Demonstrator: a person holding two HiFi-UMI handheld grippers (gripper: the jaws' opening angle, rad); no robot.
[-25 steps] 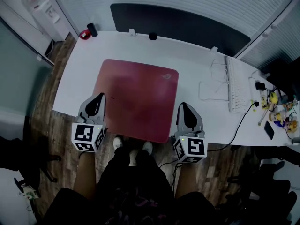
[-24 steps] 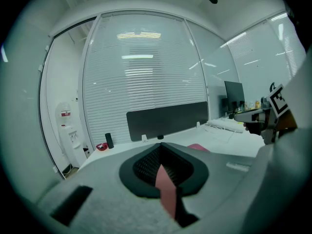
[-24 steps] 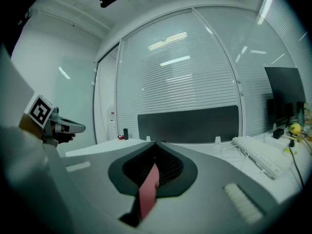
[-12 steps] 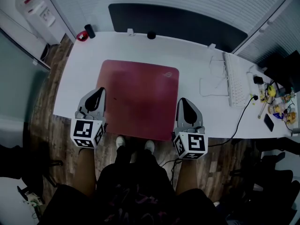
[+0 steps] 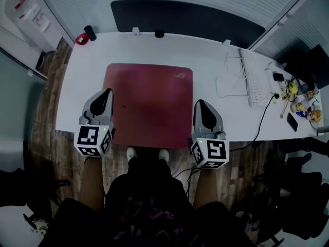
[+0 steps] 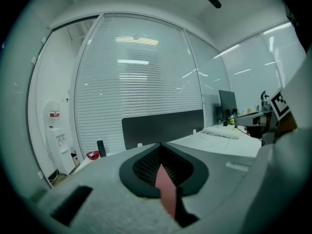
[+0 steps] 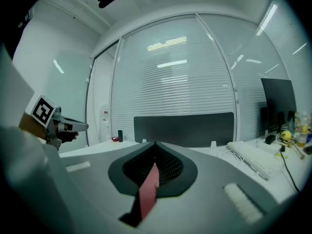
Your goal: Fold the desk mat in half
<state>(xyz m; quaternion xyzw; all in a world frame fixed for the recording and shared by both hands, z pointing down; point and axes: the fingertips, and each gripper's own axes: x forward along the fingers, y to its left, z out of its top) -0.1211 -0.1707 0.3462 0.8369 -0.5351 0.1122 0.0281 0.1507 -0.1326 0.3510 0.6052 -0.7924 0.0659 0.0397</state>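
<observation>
The left gripper (image 5: 106, 93), a grey two-jaw tool with a marker cube at its back, has its jaws closed on the left edge of the dark red rectangular desk mat (image 5: 149, 102), at about 8 o'clock of the mat. Its own view shows a thin red strip of mat pinched between the jaws. The right gripper (image 5: 200, 104) is clamped the same way on the mat's right edge, at about 4 o'clock, with a like red strip between its jaws. Both point toward 12 o'clock, away from the person.

The mat lies spread open and unfolded on the long white desk (image 5: 221, 115), its near edge at the desk's front rim. At 2 o'clock from the mat lies a white keyboard (image 5: 250, 81). At 11 o'clock, on the far left corner, a black cylinder (image 5: 90, 33) stands just beside a small red round thing (image 5: 80, 38). A dark partition panel (image 5: 180, 17) runs along the desk's far side at 12 o'clock.
</observation>
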